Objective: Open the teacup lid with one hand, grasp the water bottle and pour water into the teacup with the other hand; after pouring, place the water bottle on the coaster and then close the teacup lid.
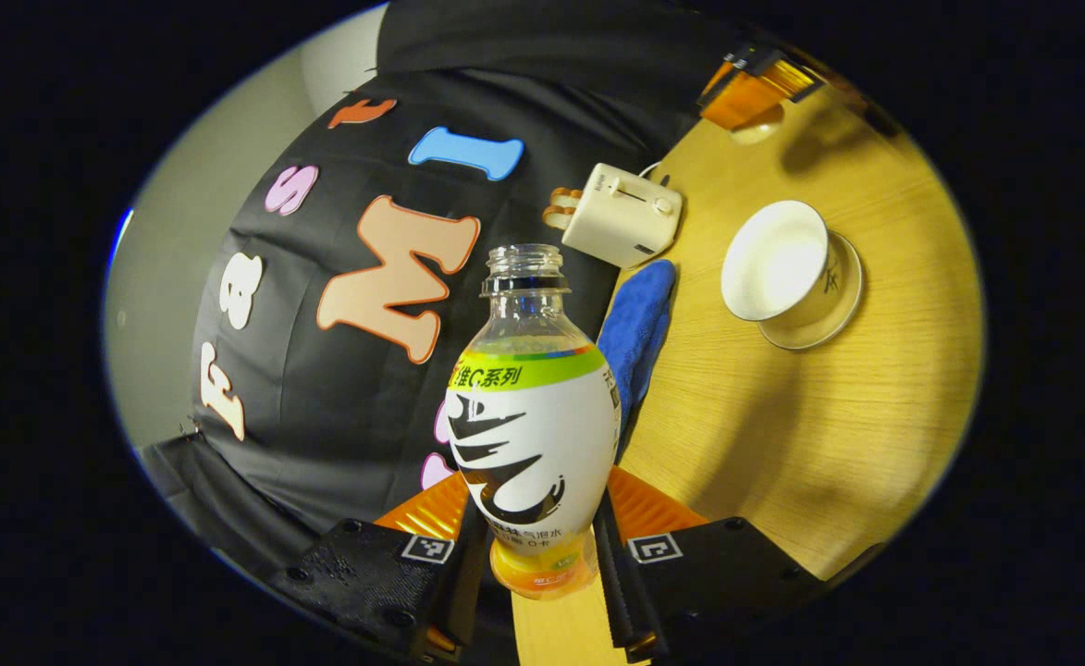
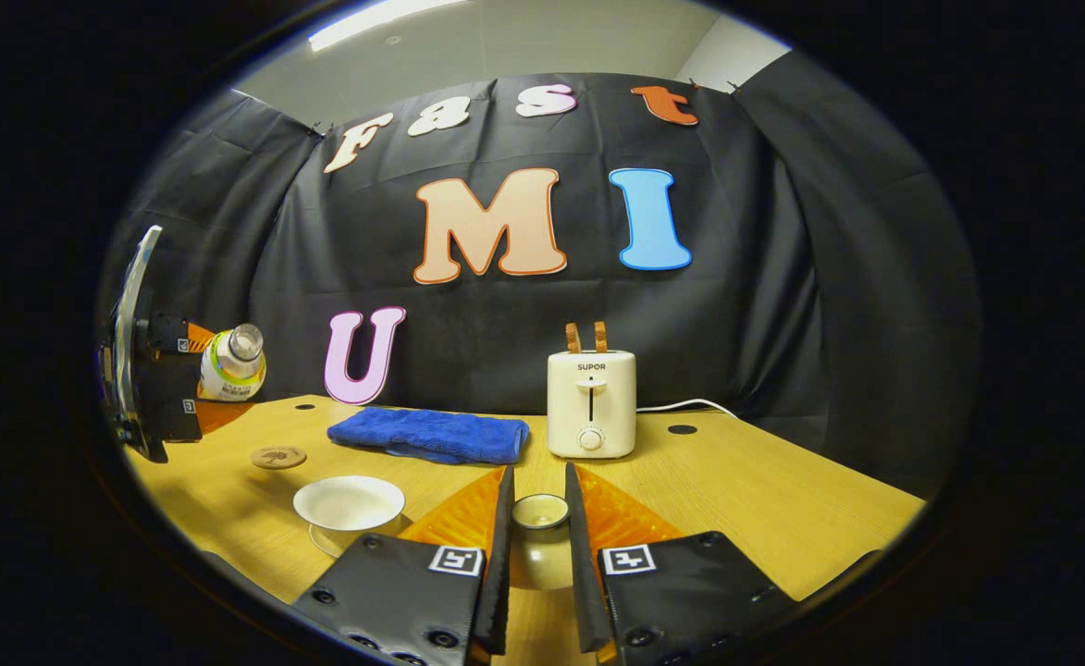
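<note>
My left gripper [image 1: 539,507] is shut on the lower body of a clear water bottle [image 1: 533,425] with a white and green label and an uncapped neck. In the right gripper view that bottle [image 2: 232,363] hangs tilted above the table's left side, neck towards the teacup, in the left gripper [image 2: 167,393]. The white teacup [image 1: 778,259] stands uncovered on its saucer [image 1: 829,319]; it shows as the teacup [image 2: 348,502] to the front left. My right gripper [image 2: 537,495] is shut on the small round teacup lid [image 2: 540,511], held over the table. A round brown coaster [image 2: 278,456] lies behind the teacup.
A folded blue towel [image 2: 431,435] and a cream toaster [image 2: 591,402] with its cord sit near the back of the wooden table [image 2: 764,499]. Both also appear as the towel [image 1: 639,328] and toaster [image 1: 621,215]. The right gripper [image 1: 753,81] is beyond the teacup.
</note>
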`<state>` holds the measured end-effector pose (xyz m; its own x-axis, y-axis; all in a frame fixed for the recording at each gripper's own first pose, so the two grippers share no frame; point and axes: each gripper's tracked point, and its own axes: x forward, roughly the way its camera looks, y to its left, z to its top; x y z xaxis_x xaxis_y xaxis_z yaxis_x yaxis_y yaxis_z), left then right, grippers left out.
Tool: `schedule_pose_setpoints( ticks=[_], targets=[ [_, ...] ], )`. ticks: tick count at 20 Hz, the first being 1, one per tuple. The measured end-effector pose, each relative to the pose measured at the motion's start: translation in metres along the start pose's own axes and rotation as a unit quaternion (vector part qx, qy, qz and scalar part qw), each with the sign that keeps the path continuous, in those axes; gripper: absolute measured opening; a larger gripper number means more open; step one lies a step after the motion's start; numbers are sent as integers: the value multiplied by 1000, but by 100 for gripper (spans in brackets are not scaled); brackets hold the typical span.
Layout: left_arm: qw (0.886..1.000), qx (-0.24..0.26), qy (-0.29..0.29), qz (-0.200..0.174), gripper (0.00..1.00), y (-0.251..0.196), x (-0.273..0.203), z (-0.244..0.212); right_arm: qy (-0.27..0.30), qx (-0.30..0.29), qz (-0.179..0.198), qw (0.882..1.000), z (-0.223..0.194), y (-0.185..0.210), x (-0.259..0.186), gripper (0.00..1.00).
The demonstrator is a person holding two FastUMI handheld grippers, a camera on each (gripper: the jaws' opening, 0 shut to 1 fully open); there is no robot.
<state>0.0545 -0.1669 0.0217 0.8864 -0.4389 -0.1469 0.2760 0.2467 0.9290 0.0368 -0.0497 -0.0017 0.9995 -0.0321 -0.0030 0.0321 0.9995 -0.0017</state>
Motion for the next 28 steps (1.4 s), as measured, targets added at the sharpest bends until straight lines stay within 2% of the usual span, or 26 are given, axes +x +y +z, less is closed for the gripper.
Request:
schedule_pose_setpoints(
  ticks=[5, 8, 20, 28],
  targets=[
    [996, 87, 2, -35, 51, -24, 5, 9, -1, 0, -8, 1000, 0, -6, 1, 32],
    [994, 96, 3, -50, 52, -35, 9, 13, -1, -1, -9, 1000, 0, -7, 1, 33],
    [979, 199, 6, -51, 52, -47, 13, 16, -1, -1, -13, 1000, 0, -9, 2, 33],
    [968, 246, 9, -41, 52, -51, 11, 16, -1, -1, -15, 1000, 1, -10, 1, 32]
  ],
)
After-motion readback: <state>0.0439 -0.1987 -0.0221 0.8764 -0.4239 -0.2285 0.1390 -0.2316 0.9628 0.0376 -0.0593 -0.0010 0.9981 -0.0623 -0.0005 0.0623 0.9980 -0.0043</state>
